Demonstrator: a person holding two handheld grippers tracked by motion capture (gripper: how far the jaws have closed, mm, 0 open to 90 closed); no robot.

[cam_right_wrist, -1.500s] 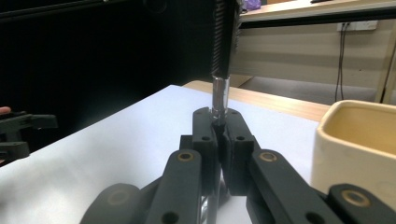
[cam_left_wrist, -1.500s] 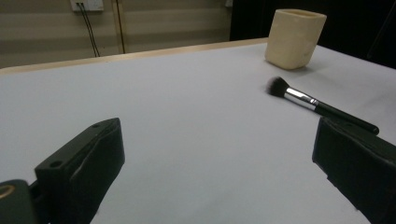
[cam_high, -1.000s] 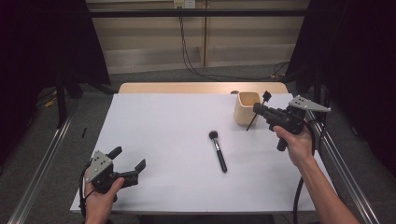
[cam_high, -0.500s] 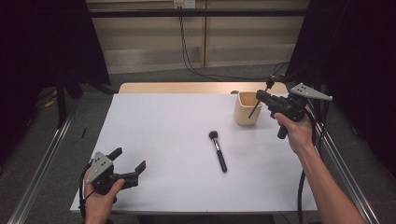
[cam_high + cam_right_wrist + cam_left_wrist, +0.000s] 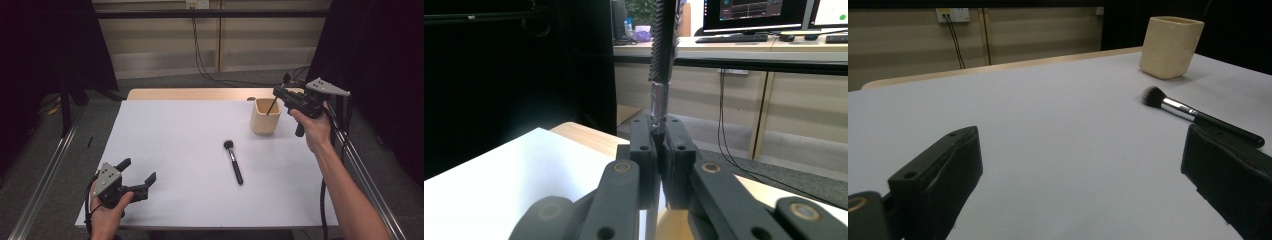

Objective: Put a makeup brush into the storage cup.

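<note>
**Black mascara wand going into the cup**

Black jaws of my right gripper are clamping a thin mascara wand in the high view, right at the back right of the white table. I am holding the wand slanted, its lower end dipping into the mouth of the beige cup and its upper end pinched just beyond the cup's far rim. My left gripper is resting at the near left corner with its jaws spread and nothing between them. A powder brush is lying midway between my hands, head pointing away from me, handle toward me, closer to my right hand's side than to my left.

From the left gripper view I am looking across bare table past my two parted jaws; the powder brush is lying ahead and to the right, its long axis running across my line of reach, the cup well behind it.

In the right gripper view my pads are pressing together on the wand's metal collar, bristles standing straight up above them. I judge the wand needs only a short drop down into the cup.
</note>
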